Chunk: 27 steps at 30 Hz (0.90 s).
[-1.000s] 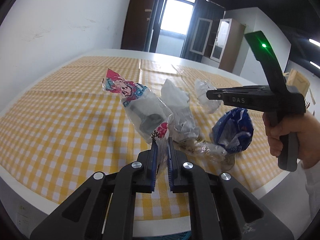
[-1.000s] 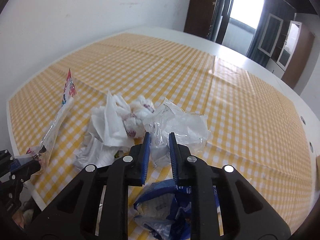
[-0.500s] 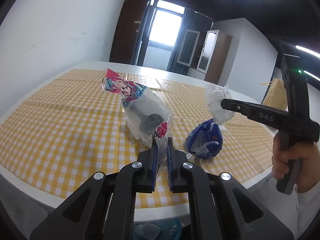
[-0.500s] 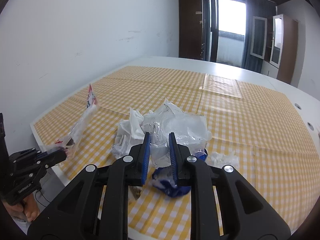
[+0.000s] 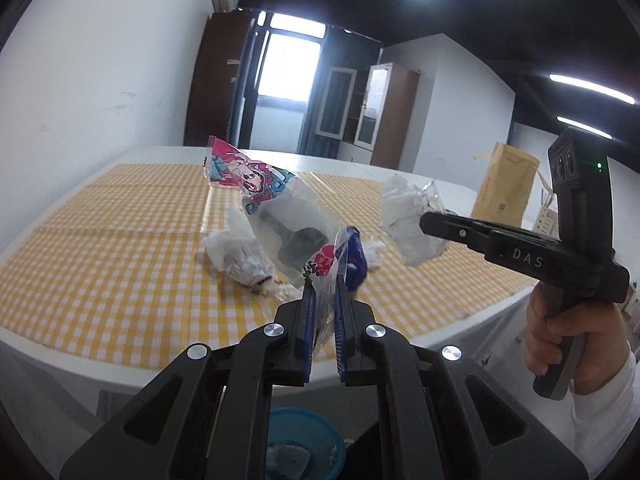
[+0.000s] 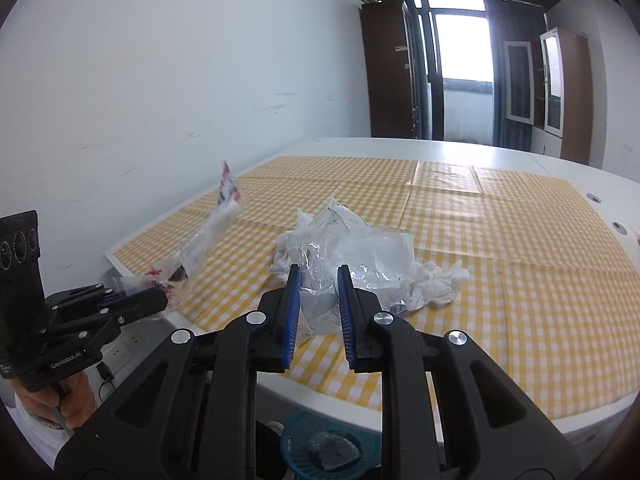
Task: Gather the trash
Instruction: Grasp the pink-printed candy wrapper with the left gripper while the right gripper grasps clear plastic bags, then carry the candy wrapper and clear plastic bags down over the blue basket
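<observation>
Two grippers, two pieces of trash

Left gripper (image 5: 323,280) fingers pinch a clear plastic wrapper with pink cartoon print (image 5: 280,216); right gripper (image 6: 319,280) fingers clamp a crumpled clear plastic-and-tissue wad (image 6: 348,252), both off the yellow-checked surface (image 6: 520,264), above a blue bin (image 6: 320,444).

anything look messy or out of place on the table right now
Yes: crumpled white tissues and a blue wrapper lie scattered on the checked tablecloth. The blue basket sits on the floor below the table edge, with little in it.
</observation>
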### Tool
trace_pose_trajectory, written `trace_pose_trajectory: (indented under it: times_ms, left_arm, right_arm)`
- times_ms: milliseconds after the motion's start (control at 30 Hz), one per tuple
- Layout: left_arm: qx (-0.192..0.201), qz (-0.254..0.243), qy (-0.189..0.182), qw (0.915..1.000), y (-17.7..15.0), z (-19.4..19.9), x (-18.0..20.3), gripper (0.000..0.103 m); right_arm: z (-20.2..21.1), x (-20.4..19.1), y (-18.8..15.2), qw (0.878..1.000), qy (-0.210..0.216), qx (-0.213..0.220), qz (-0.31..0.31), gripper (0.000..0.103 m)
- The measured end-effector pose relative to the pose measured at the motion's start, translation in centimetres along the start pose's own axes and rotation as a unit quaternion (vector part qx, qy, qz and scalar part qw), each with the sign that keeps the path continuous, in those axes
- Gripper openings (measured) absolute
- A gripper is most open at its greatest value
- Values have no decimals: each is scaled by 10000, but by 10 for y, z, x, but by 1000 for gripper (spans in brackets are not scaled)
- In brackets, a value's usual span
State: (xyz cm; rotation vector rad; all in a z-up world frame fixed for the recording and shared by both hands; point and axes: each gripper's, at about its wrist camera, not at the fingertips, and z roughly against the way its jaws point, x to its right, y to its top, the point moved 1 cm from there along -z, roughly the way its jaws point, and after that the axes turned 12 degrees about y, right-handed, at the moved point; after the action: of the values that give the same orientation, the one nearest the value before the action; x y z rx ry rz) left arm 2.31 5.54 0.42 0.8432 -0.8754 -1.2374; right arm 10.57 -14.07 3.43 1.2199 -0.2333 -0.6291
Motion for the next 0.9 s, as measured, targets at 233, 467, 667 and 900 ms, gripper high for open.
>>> trace_pose_trajectory:
  times_ms: [233, 467, 667, 900]
  left_arm:
    - [14, -388, -137, 9992, -17, 35, 20, 8]
    - [-245, -687, -440, 9964, -54, 62, 42, 7]
    - [-614, -662, -807, 9926, -86, 74, 42, 7]
    - [-975, -665, -919, 9888, -119, 78, 40, 6]
  right_arm:
    - [28, -16, -28, 9998, 133, 136, -114, 17]
    - [57, -32, -65, 9990, 356, 201, -196, 18]
    - [72, -39, -97, 9987, 404, 3, -301, 21]
    - [90, -54, -128, 9978, 495, -238, -366, 19]
